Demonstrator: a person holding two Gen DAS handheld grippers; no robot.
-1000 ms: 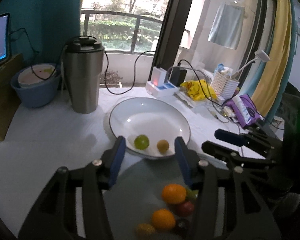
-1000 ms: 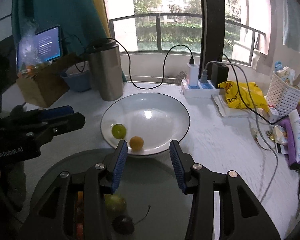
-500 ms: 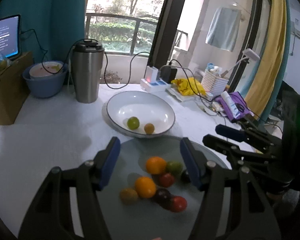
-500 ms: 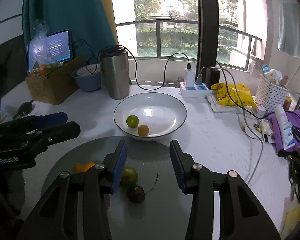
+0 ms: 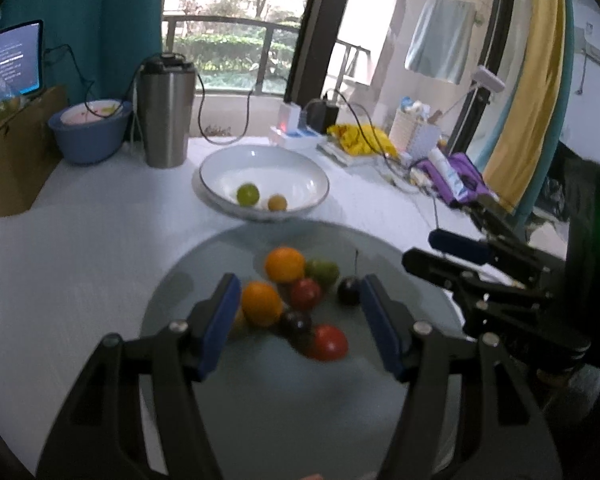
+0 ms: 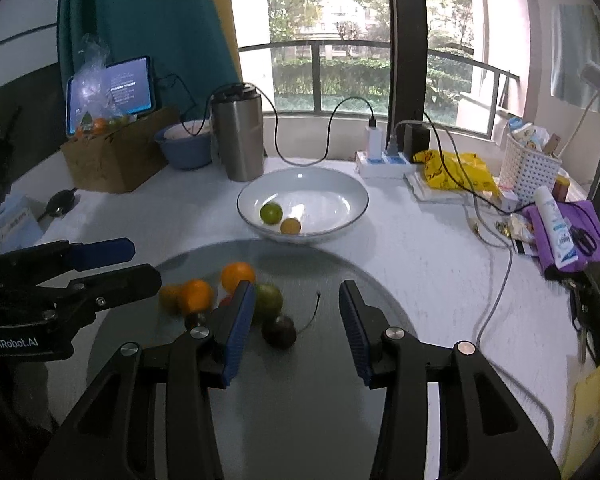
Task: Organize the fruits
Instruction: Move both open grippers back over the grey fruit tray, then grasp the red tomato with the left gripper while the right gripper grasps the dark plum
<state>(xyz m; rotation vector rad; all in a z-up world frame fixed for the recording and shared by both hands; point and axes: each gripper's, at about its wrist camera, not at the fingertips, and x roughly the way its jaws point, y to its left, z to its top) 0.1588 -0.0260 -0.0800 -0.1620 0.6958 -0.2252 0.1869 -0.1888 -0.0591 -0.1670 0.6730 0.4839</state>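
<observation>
The fruit pile (image 5: 296, 296) is lying just ahead of the left hand-held gripper (image 5: 300, 312), standing open and empty; the right hand-held gripper (image 6: 296, 320), also open and empty, is pointing beside it.

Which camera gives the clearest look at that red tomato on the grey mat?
The left wrist view: the red tomato lies unobstructed between its fingers, though slightly blurred. In the right wrist view, a finger seems to cover that spot; I can't find it.

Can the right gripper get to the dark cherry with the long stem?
Probably yes. The right gripper is open and empty, and the cherry lies on the grey mat just ahead, near its left finger, with nothing covering it. The green fruit sits close behind.
</observation>
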